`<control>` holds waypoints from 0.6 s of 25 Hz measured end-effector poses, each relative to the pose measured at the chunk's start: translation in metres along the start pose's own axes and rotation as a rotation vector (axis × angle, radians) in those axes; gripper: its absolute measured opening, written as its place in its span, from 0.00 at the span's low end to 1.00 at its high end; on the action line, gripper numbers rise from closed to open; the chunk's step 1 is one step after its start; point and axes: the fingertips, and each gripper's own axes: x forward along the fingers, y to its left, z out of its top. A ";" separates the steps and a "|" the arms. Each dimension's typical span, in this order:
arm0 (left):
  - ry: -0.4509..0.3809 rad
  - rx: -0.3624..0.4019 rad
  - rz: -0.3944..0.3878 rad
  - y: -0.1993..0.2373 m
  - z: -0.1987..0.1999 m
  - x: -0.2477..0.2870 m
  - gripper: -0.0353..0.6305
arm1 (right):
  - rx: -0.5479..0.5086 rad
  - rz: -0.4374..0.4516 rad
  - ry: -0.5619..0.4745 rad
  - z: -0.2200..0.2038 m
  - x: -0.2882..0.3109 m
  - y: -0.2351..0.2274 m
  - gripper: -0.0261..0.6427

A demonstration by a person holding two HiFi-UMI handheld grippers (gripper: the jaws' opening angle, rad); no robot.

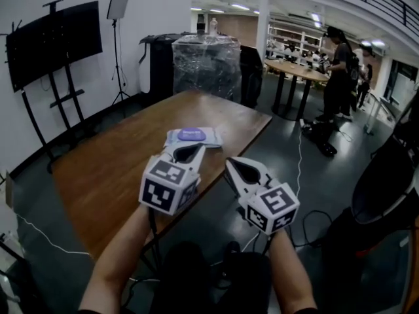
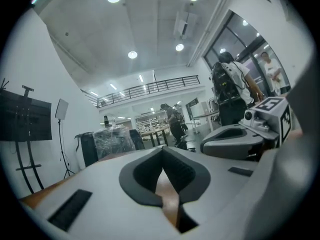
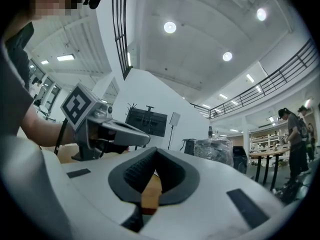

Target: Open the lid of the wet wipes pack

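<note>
A wet wipes pack [image 1: 193, 136], pale blue with a purple oval lid, lies flat near the right edge of the wooden table [image 1: 111, 169]. My left gripper [image 1: 188, 150] is held level just in front of the pack, shut, with nothing in it. Over the floor to the right of the table's edge, my right gripper [image 1: 236, 169] is also shut and empty. In the left gripper view the closed jaws [image 2: 162, 171] show only table wood behind them, with the right gripper [image 2: 235, 141] alongside. The right gripper view shows its closed jaws [image 3: 152, 176] and the left gripper [image 3: 107, 134]. Neither gripper view shows the pack.
A black TV stand [image 1: 55, 51] and a light stand [image 1: 118, 18] are by the left wall. A plastic-wrapped stack [image 1: 206, 64] stands beyond the table's far end. People stand at a far table [image 1: 298, 70]. Cables [image 1: 301, 156] lie on the dark floor.
</note>
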 end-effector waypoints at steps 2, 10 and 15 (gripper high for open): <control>0.027 0.022 0.008 0.014 -0.006 0.013 0.06 | -0.005 0.010 0.018 -0.009 0.017 -0.011 0.06; 0.205 0.151 -0.027 0.062 -0.058 0.069 0.06 | -0.101 0.049 0.166 -0.062 0.094 -0.054 0.06; 0.316 0.257 -0.096 0.090 -0.094 0.107 0.06 | -0.183 0.075 0.265 -0.091 0.140 -0.083 0.06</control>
